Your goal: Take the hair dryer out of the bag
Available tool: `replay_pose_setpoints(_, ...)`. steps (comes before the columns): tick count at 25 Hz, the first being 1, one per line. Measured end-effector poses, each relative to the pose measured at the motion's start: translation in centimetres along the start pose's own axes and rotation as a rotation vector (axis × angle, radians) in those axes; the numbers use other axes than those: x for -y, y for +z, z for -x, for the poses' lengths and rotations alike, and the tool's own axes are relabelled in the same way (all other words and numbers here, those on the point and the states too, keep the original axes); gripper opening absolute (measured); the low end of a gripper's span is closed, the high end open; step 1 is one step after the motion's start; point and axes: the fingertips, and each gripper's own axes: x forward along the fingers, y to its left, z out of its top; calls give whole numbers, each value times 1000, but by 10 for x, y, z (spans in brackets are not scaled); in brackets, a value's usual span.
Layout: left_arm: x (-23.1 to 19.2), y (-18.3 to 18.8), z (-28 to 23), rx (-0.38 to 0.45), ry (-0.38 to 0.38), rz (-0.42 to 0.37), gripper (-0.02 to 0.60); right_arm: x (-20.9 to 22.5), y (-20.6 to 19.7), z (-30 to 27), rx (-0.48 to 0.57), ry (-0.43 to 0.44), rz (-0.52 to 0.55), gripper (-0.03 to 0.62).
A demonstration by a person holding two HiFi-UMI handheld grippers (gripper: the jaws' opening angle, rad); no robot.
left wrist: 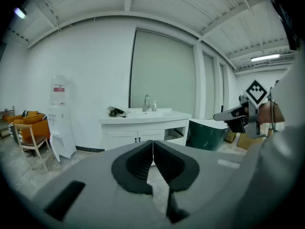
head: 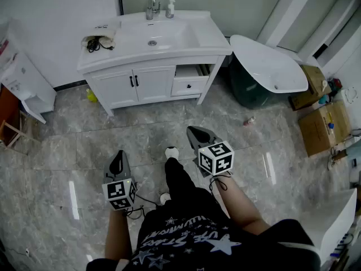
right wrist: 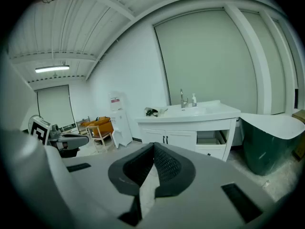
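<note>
A whitish bag with a dark hair dryer and black cord showing at its mouth lies on the left end of the white vanity top. It also shows far off as the bag and the bag in both gripper views. My left gripper and right gripper hang over the tiled floor, well short of the vanity. Each is shut with nothing between its jaws, as seen on the left gripper and the right gripper. Both point toward the vanity.
The vanity has a faucet, a soap bottle and an open drawer. A white-and-green bathtub stands to its right, with cardboard boxes beyond. A white water dispenser and an orange chair stand at the left.
</note>
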Motion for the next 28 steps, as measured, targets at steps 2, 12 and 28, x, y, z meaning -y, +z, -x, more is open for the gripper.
replay_pose_setpoints(2,-2,1,3,2,5,-3,23,-1,1,3,4,1,1,2)
replay_pose_setpoints(12,8,0,3,0,-20,4,23,3,4,2,12,-3,-4,2)
replay_pose_setpoints(28,-17,40,-103,57,-23,-6,304,67,52,-99,76,13,-128,267)
